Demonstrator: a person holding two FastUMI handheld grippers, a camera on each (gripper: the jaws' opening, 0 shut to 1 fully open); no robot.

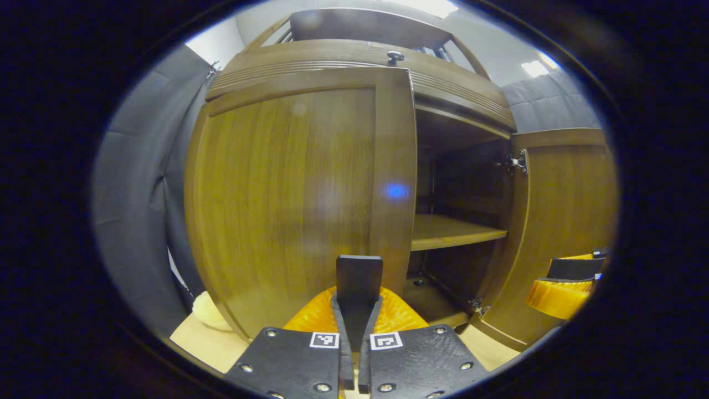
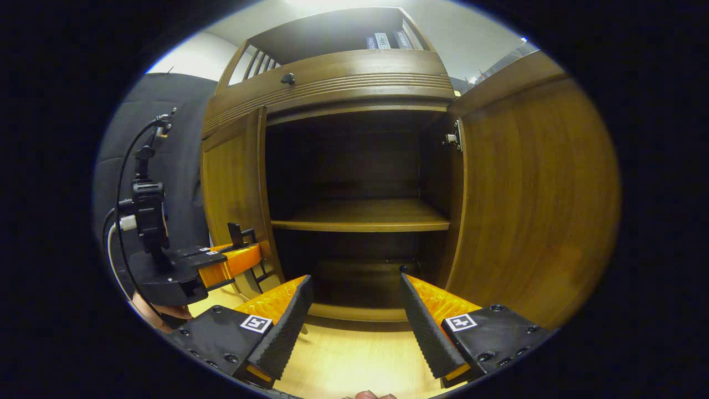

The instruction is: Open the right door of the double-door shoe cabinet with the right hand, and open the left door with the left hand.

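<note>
Behind left door [image 1: 288,194], hidden shelf [image 1: 454,230] half.

The cabinet [image 2: 332,77] stands on the floor [image 2: 354,354] against the booth wall. Its right door [image 2: 532,194] is swung wide, to the right of the open compartment; the left door [image 1: 288,194] sits to the left — closed or nearly so. Inside, a shelf [image 2: 360,216] splits the space into upper and lower parts. A knob [image 2: 287,78] sits on the band above the doors. The left gripper [image 2: 235,260] is just before the left door's edge; the right gripper [image 2: 354,310] faces the opening.
</note>
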